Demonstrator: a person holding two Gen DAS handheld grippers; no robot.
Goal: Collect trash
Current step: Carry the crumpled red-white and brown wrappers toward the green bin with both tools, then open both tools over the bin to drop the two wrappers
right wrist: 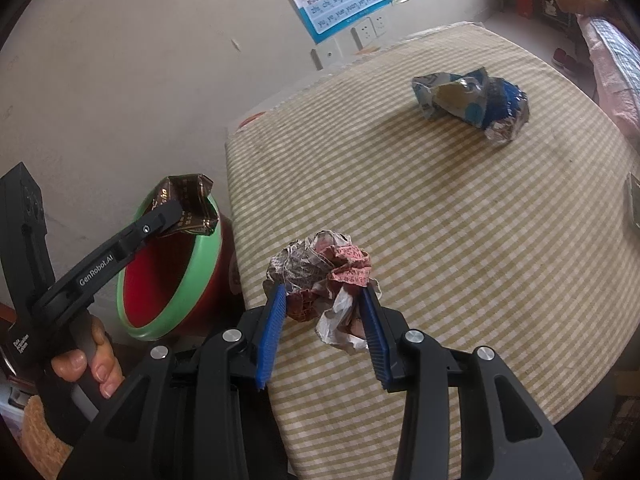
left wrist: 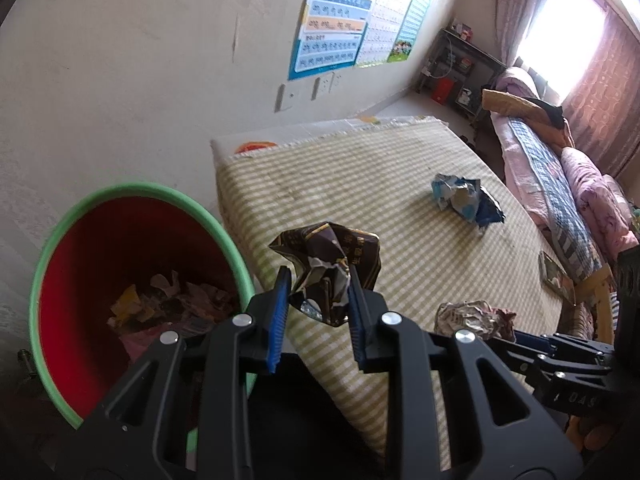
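The left hand-held gripper (left wrist: 318, 280) pinches a crumpled brown wrapper (left wrist: 330, 256) by the red bin (left wrist: 120, 216). The right hand-held gripper (right wrist: 326, 300) clamps a paper wad (right wrist: 320, 276) over the checked surface (right wrist: 460, 220); a blue wrapper (right wrist: 472, 102) lies farther right.

Ahead of the right gripper (right wrist: 325, 295) the checked tablecloth (right wrist: 460, 208) lies bare up to the blue crumpled wrapper (right wrist: 472, 100) — the only obstacle there. Below the left gripper (left wrist: 318, 280), the red bin (left wrist: 120, 216) gapes open — wall close behind.
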